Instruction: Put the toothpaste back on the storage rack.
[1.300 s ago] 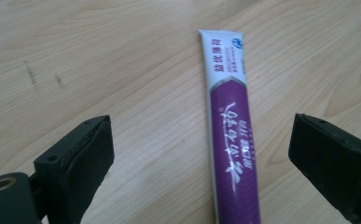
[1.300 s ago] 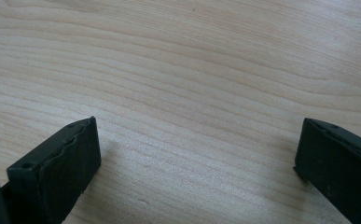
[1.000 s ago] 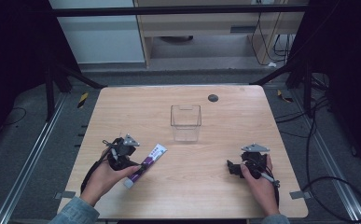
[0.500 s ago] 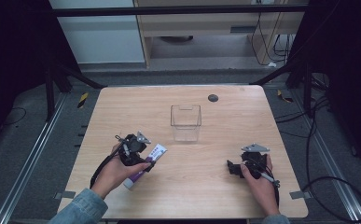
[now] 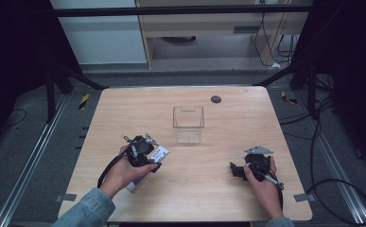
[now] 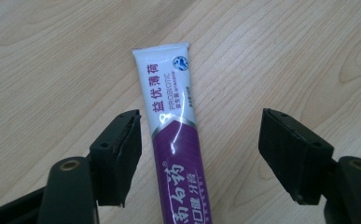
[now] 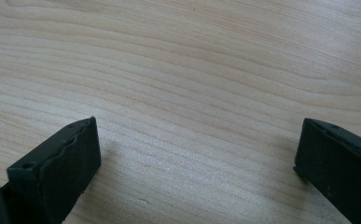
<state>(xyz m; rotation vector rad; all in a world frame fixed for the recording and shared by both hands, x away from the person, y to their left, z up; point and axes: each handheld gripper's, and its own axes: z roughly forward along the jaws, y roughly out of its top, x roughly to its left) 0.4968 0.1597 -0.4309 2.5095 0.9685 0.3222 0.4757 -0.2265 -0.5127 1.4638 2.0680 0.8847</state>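
The toothpaste tube point(image 6: 176, 135) is seen lying flat on the wooden table point(image 5: 228, 189), between the spread jaws of the left gripper point(image 6: 199, 154); it runs close beside the jaw at 9 o'clock and well clear of the jaw at 3 o'clock, gripped by neither. Its crimped white end is pointed toward 12 o'clock. The right gripper point(image 7: 194, 163) is held wide open over bare wood, with nothing grasped. A clear plastic container point(image 5: 188, 124) is placed near the table's centre, at 1 o'clock from the tube; nothing can be made out inside it.
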